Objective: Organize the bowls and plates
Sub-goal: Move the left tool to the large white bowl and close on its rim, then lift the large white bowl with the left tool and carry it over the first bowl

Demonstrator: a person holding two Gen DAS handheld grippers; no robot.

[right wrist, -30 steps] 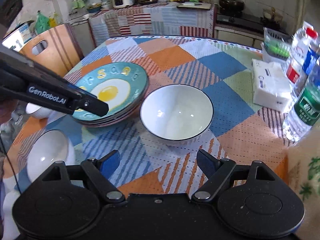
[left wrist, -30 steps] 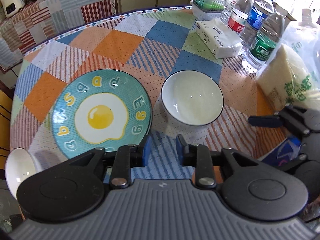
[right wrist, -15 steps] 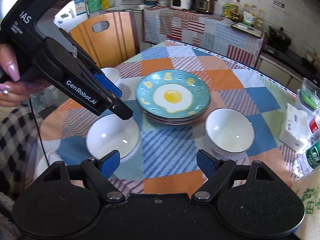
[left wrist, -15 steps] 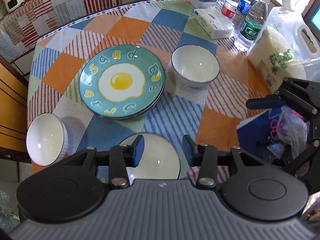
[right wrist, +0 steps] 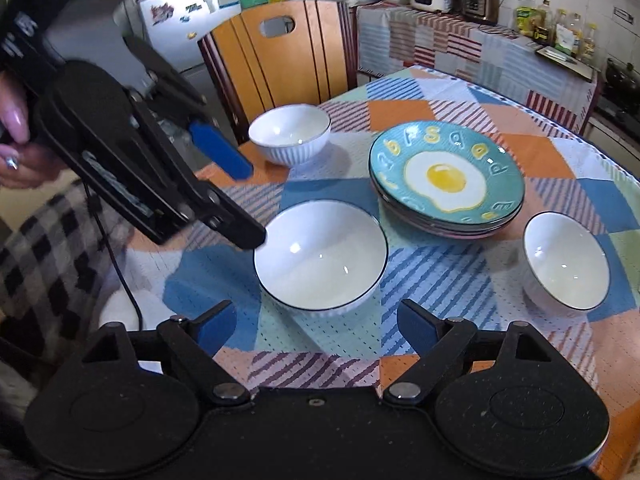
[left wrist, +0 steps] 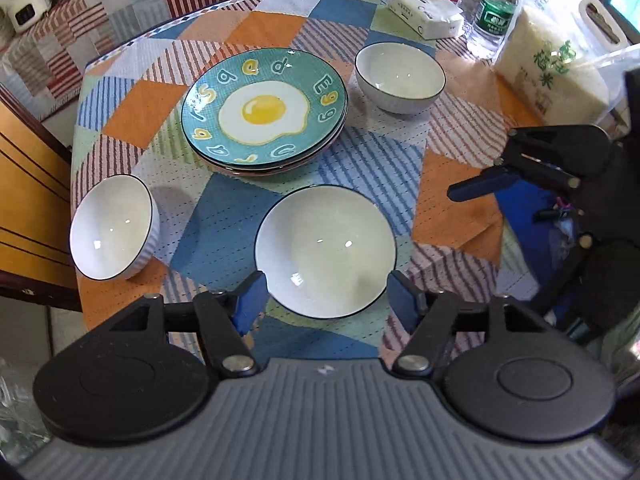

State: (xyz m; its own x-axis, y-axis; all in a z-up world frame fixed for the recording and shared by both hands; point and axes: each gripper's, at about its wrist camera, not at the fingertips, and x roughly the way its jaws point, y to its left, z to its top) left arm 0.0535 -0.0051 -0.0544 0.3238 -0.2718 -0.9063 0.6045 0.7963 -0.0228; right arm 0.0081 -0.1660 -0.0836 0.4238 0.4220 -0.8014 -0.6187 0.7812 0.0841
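Observation:
A stack of teal fried-egg plates (left wrist: 264, 112) (right wrist: 446, 180) sits mid-table. Three white bowls stand around it: a near bowl (left wrist: 326, 250) (right wrist: 320, 256), one by the chair-side edge (left wrist: 112, 228) (right wrist: 290, 132), and one on the far side (left wrist: 400, 76) (right wrist: 566, 260). My left gripper (left wrist: 326, 300) (right wrist: 250, 205) hovers over the near bowl, jaws opening, pads pressing on nothing; one fingertip (right wrist: 252, 236) is at the bowl's rim. My right gripper (right wrist: 316, 324) is wide open and still widening, empty, just short of the same bowl. Its finger (left wrist: 476, 186) shows at the right.
Water bottles (left wrist: 496, 12), a tissue pack (left wrist: 424, 14) and a bag of rice (left wrist: 556, 72) crowd the table's far right. A wooden chair (right wrist: 280, 52) stands behind the edge bowl. A person's hand (right wrist: 16, 148) holds the left gripper above a checked cloth (right wrist: 44, 248).
Both grippers pulled back from the plates, bringing the near bowl into view beneath them. The left jaws spread from nearly shut to wide. The right view swung toward the chair side.

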